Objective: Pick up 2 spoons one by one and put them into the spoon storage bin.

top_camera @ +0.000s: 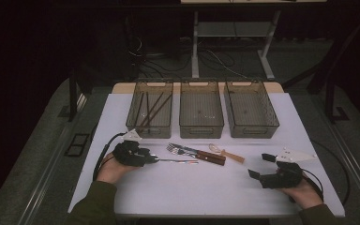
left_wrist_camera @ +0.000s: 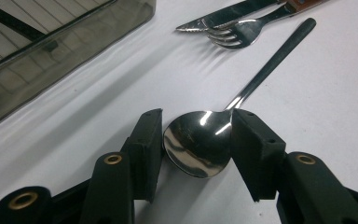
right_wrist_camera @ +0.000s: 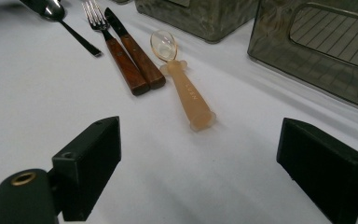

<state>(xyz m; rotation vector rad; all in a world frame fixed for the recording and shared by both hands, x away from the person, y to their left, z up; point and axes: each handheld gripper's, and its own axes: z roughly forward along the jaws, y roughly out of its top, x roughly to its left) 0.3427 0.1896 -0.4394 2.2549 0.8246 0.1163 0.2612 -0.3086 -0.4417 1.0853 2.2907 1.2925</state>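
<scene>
While we scan the white table from its left side, we first meet the left gripper, held in the person's left hand near the front-left bin. In the left gripper view its jaws stand on either side of the bowl of a metal spoon: the right pad touches the bowl's edge where the handle begins, while the left pad sits just beside the bowl, and we cannot tell whether it touches. The spoon lies flat on the table, its dark handle running away toward a fork and a knife.

Further right in the high view, the fork and knife lie side by side with brown wooden handles, and just beside them rests a translucent amber plastic spoon. In the right gripper view we read raised letters along its handle, roughly "LUEN", though they are too faint to be sure.

Behind the cutlery, three smoky clear bins stand in a row; the left one holds dark sticks.

At the far right, the right gripper hovers over bare table with its jaws spread wide, holding nothing.
</scene>
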